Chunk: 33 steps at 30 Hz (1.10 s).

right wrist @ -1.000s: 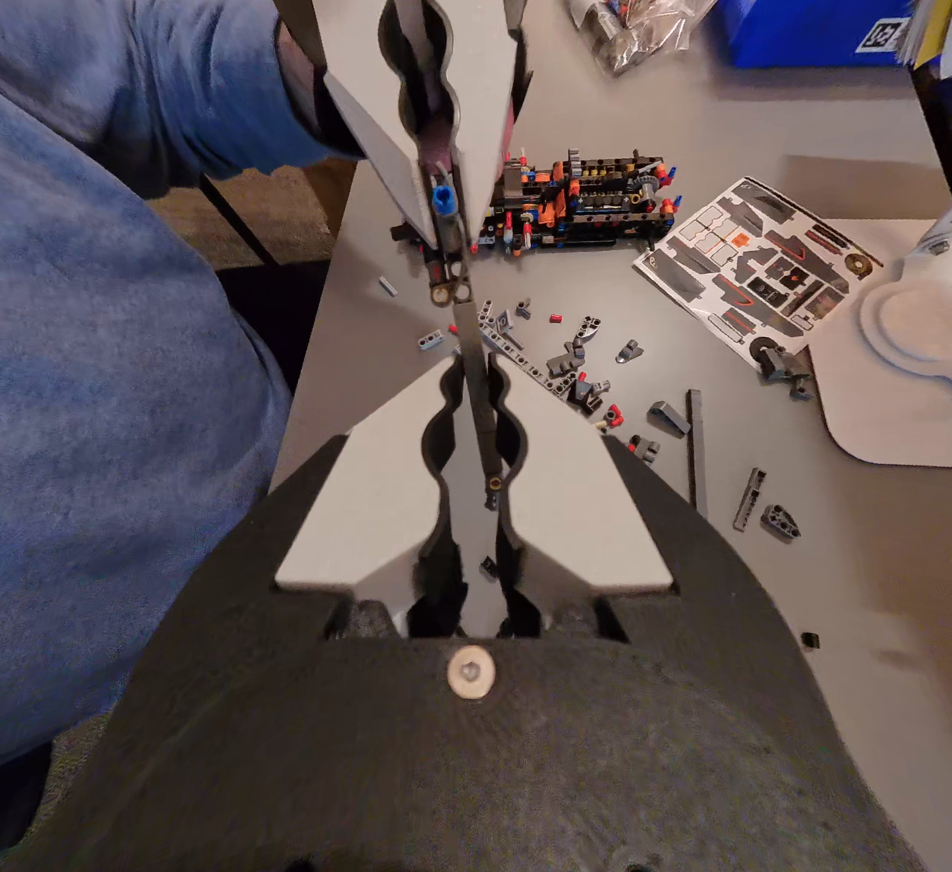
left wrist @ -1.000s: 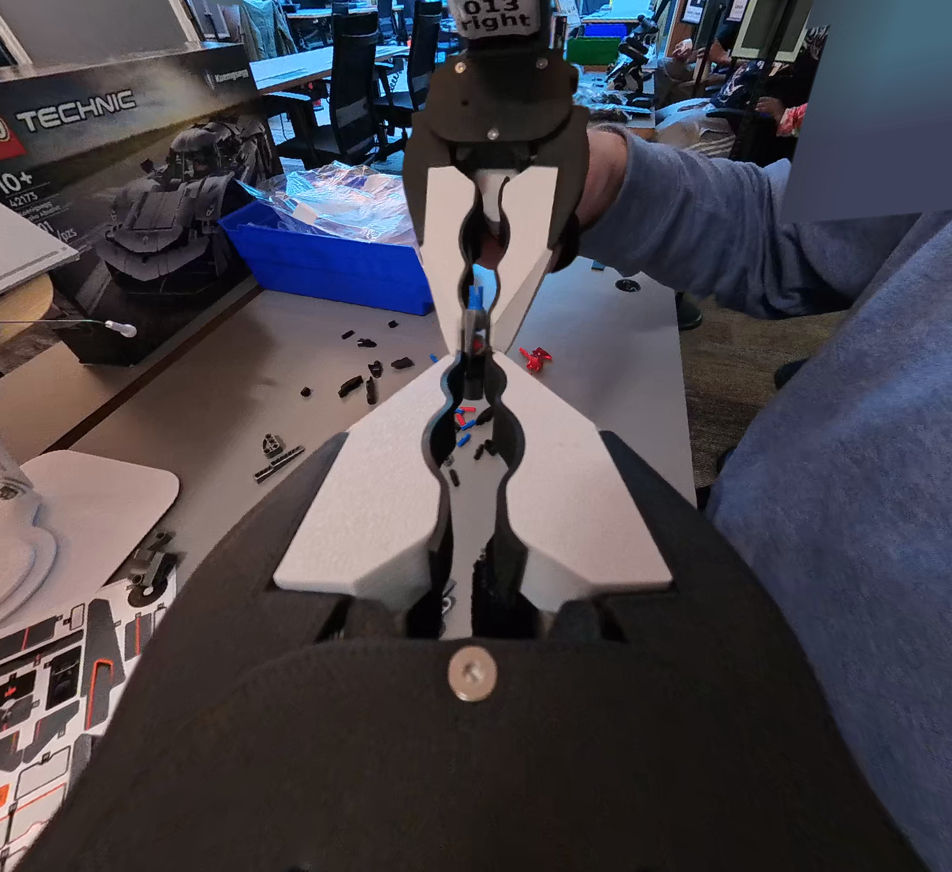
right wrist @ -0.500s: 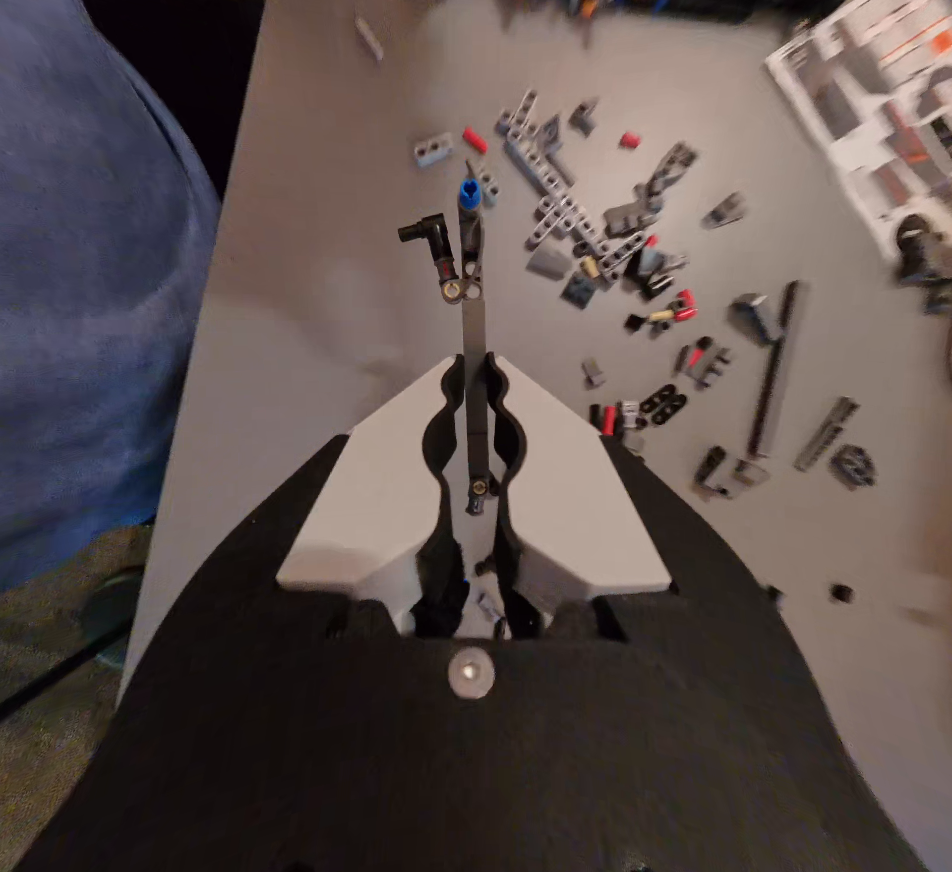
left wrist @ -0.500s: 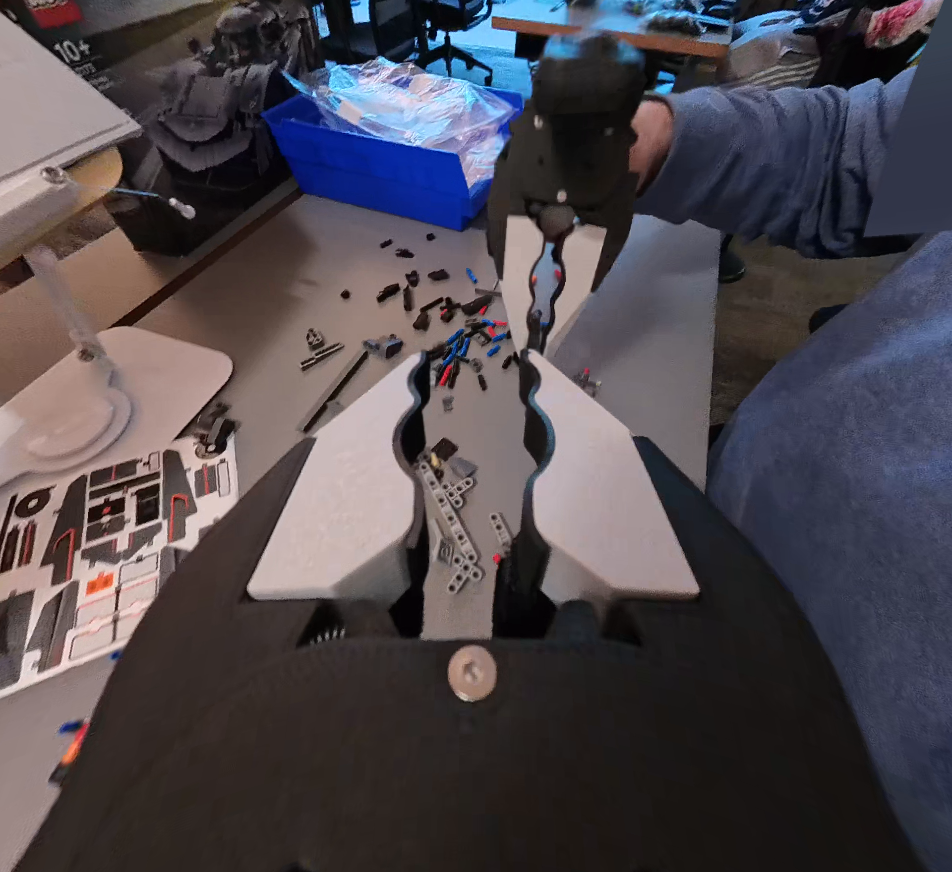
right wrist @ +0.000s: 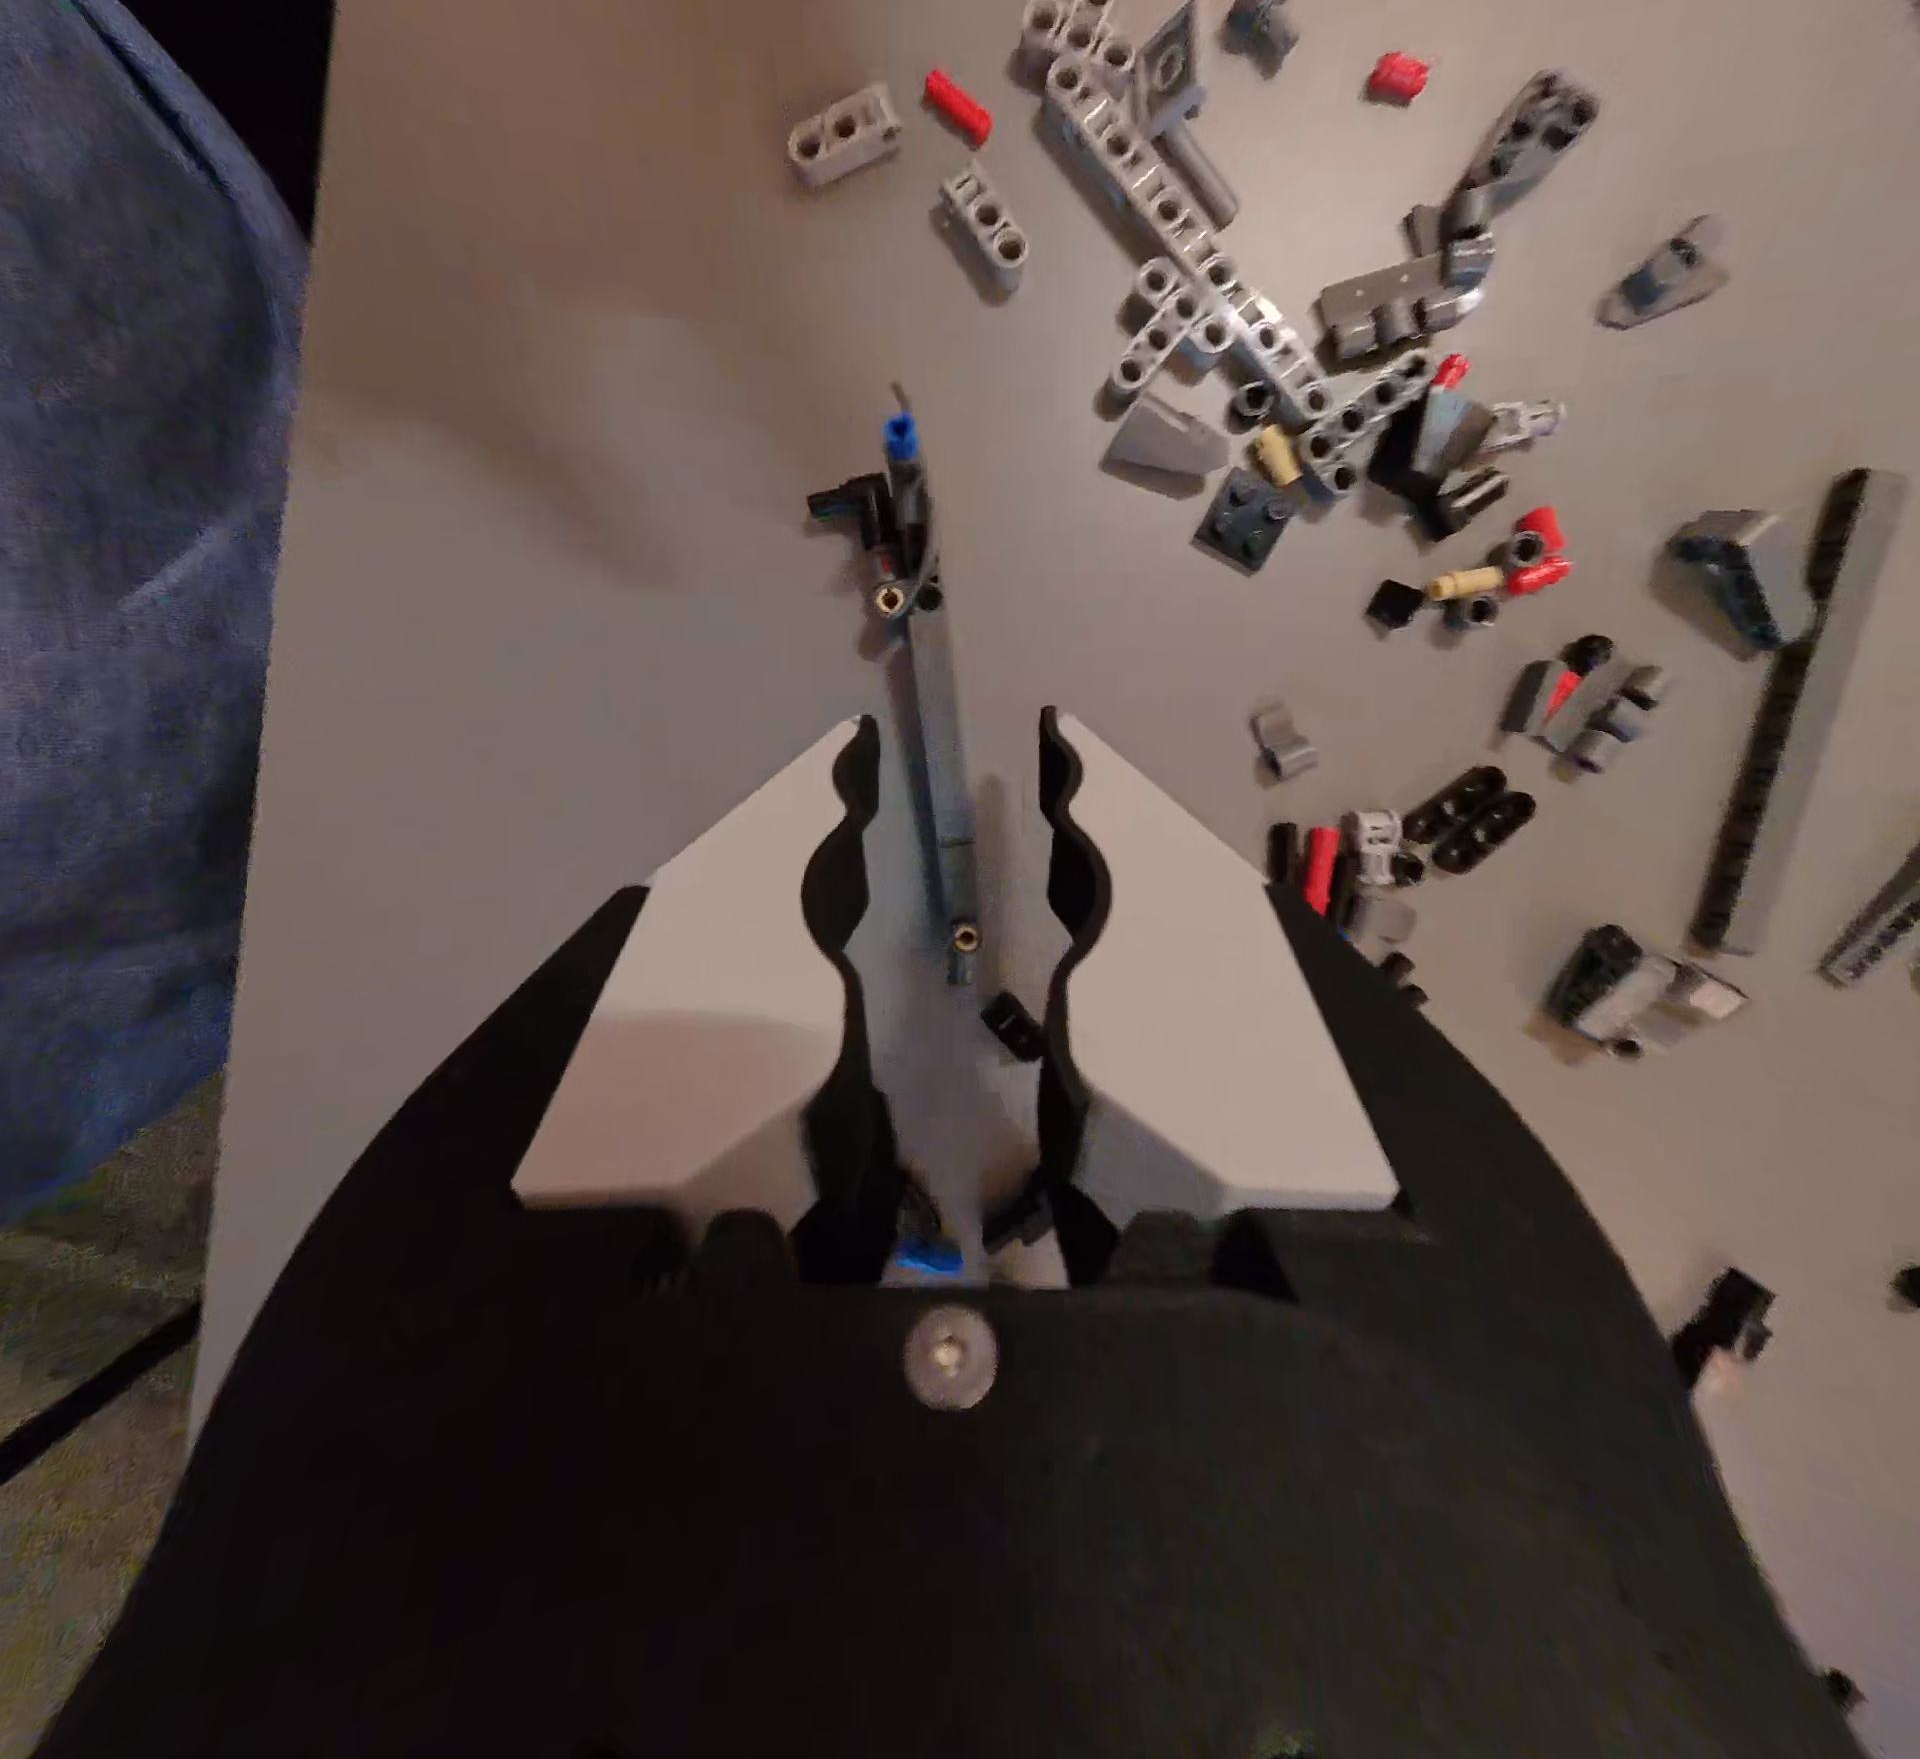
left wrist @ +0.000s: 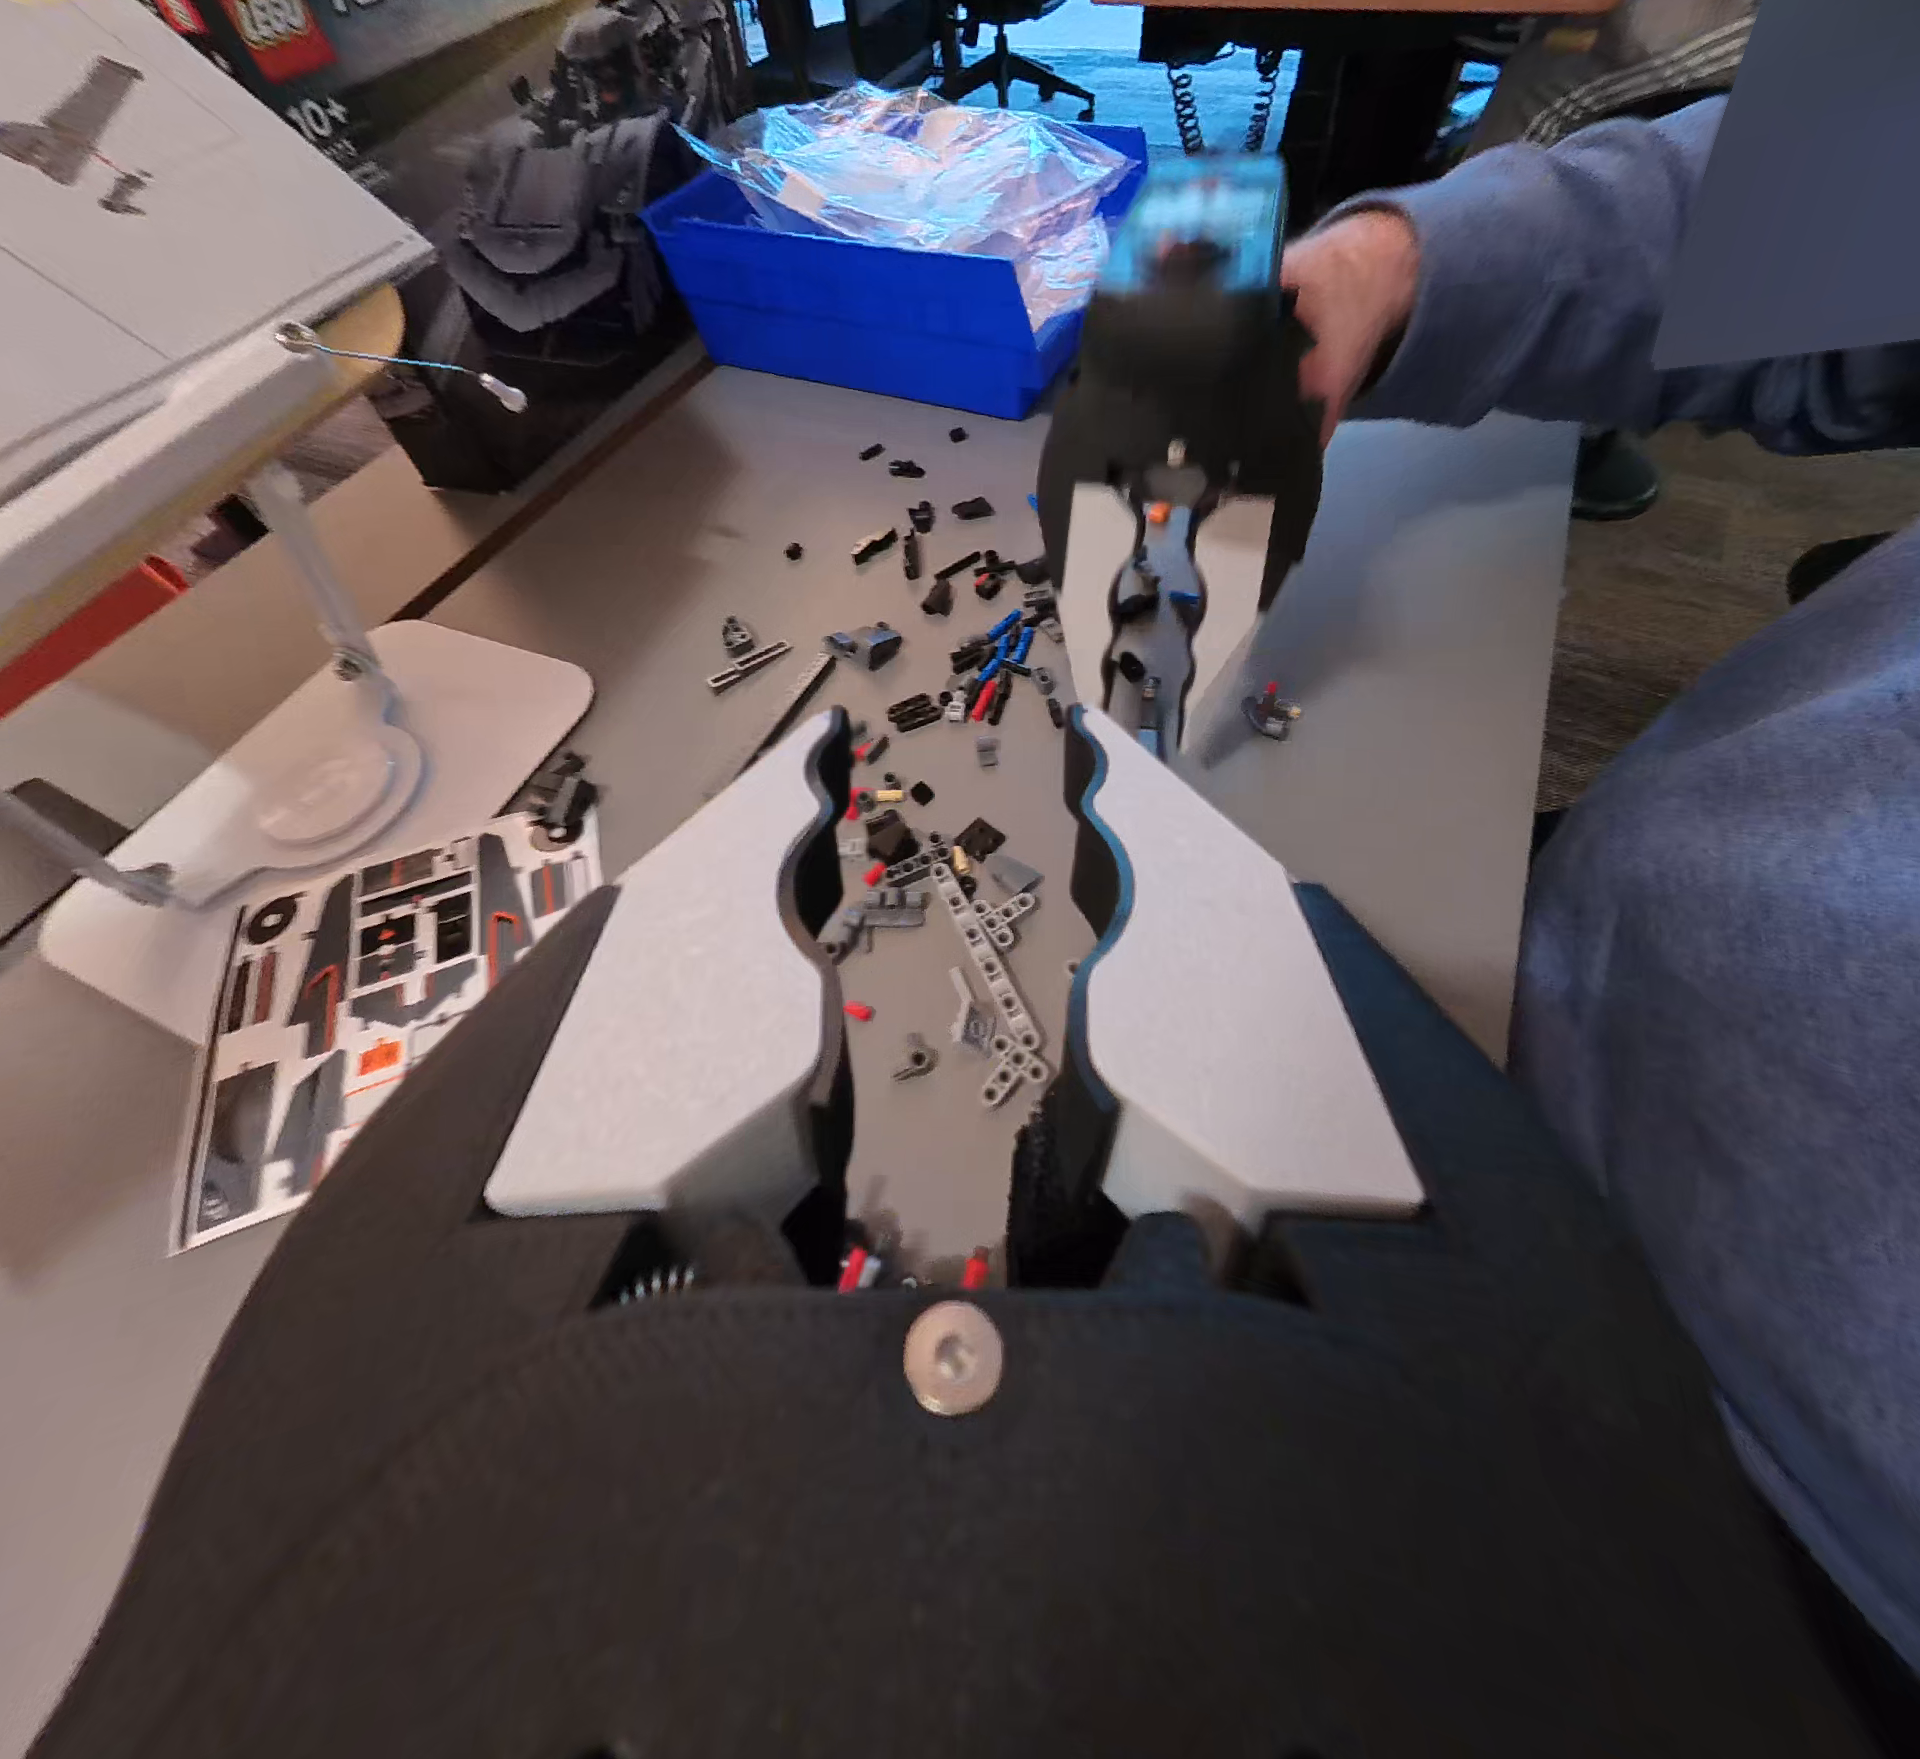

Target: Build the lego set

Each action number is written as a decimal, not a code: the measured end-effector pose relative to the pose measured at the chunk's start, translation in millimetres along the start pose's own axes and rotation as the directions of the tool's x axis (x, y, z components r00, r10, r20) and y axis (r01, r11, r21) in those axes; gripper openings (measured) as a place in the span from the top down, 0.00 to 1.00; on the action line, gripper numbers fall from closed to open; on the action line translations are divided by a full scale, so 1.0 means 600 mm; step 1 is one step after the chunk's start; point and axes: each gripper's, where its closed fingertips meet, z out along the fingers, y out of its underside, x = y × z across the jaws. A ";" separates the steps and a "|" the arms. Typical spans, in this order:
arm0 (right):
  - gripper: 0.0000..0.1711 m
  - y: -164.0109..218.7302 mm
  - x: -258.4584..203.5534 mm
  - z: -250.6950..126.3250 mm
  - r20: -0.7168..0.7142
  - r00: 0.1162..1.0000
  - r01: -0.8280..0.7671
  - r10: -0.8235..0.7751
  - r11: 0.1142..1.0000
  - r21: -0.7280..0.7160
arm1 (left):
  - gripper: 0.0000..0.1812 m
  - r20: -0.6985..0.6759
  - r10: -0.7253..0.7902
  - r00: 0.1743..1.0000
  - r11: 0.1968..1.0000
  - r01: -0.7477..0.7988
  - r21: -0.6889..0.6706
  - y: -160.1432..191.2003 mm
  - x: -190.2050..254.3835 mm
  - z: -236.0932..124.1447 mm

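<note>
A long dark grey beam assembly (right wrist: pixel 935 733) with a blue pin and a black elbow piece at its far end lies on the grey table (right wrist: pixel 582 483). My right gripper (right wrist: pixel 956 727) is open, with a finger on either side of the beam and touching neither side of it. In the left wrist view the right gripper (left wrist: pixel 1148 722) points down at the table, blurred. My left gripper (left wrist: pixel 956 733) is open and empty, above a scatter of loose pieces that includes a light grey holed beam (left wrist: pixel 992 961), which also shows in the right wrist view (right wrist: pixel 1164 182).
A sticker sheet (left wrist: pixel 384 961) and a white stand base (left wrist: pixel 343 753) lie at left. A blue bin (left wrist: pixel 862 307) with plastic bags and the set's box (left wrist: pixel 468 47) stand at the back. Small grey, black and red parts (right wrist: pixel 1455 483) lie to the right of the beam. The table edge (right wrist: pixel 312 359) is close on its left.
A second ago both grippers were shut on the beam assembly in the air. The left one let go and drew back. The right one lowered it to the table and opened.
</note>
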 end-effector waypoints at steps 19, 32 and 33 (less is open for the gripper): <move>0.51 -0.201 0.492 -0.374 -0.780 0.611 0.131 0.139 0.953 0.272 | 0.77 0.304 0.206 0.930 0.979 -0.197 -0.060 -0.113 -0.373 0.049; 0.49 -0.160 0.720 -0.404 -0.801 0.561 0.009 0.208 0.966 0.257 | 0.87 0.360 0.130 0.924 0.989 -0.095 -0.114 -0.076 -0.518 0.103; 0.50 -0.159 0.721 -0.403 -0.791 0.571 0.005 0.220 0.962 0.272 | 0.87 0.353 0.139 0.925 0.987 -0.099 -0.128 -0.073 -0.516 0.104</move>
